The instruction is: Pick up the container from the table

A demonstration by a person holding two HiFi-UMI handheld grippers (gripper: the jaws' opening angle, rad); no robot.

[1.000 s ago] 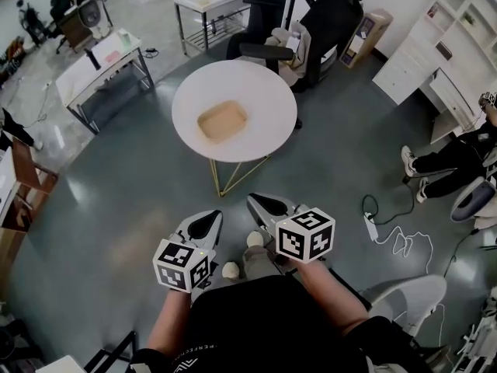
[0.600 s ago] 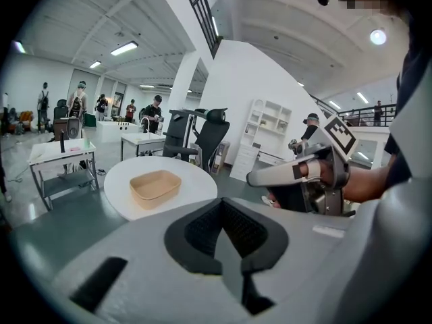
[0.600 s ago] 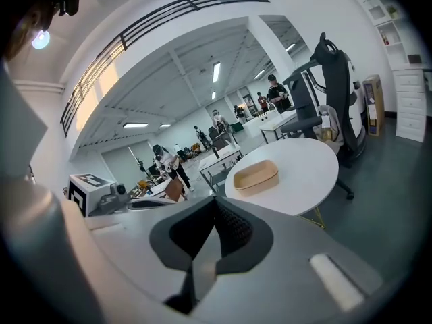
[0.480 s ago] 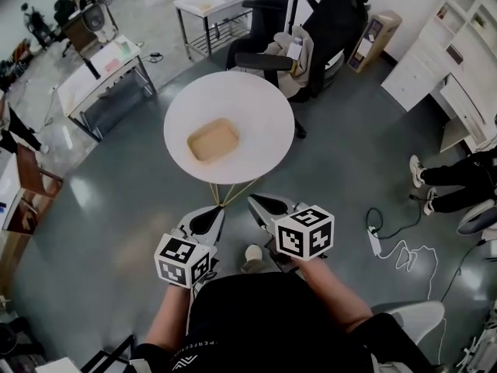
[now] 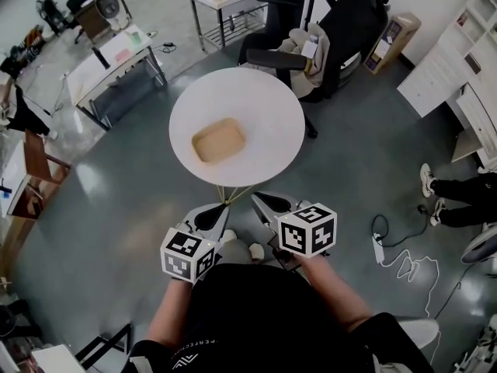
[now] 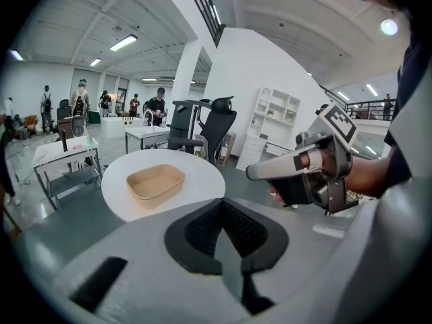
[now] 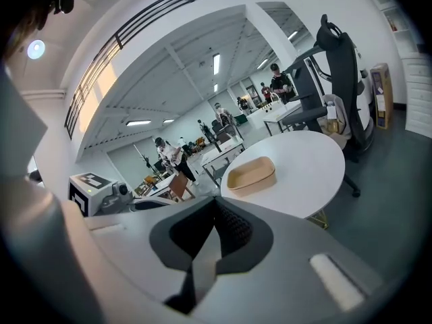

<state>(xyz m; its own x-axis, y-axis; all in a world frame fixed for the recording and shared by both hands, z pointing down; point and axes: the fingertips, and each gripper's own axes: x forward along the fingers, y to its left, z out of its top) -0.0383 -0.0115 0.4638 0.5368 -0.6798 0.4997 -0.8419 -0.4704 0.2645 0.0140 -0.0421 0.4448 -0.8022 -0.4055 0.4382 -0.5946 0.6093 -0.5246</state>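
Note:
A shallow tan container (image 5: 219, 140) lies left of centre on a round white table (image 5: 268, 123). It also shows in the left gripper view as the container (image 6: 155, 183) on the table (image 6: 202, 171), and in the right gripper view as the container (image 7: 251, 173) on the table (image 7: 307, 157). Both grippers hang side by side just short of the table's near edge, over the floor. My left gripper (image 5: 211, 217) (image 6: 221, 205) is shut and empty. My right gripper (image 5: 268, 203) (image 7: 215, 199) is shut too, with nothing in it. Neither touches the container.
A black office chair (image 5: 342, 29) stands behind the table. Desks (image 5: 116, 53) stand at the left and white shelves (image 5: 458, 76) at the right. A seated person's legs (image 5: 458, 204) and a power strip with cable (image 5: 380, 230) are on the floor to the right.
Both grippers have moved forward together toward the table, whose near edge now lies just beyond their tips. Both stay shut.

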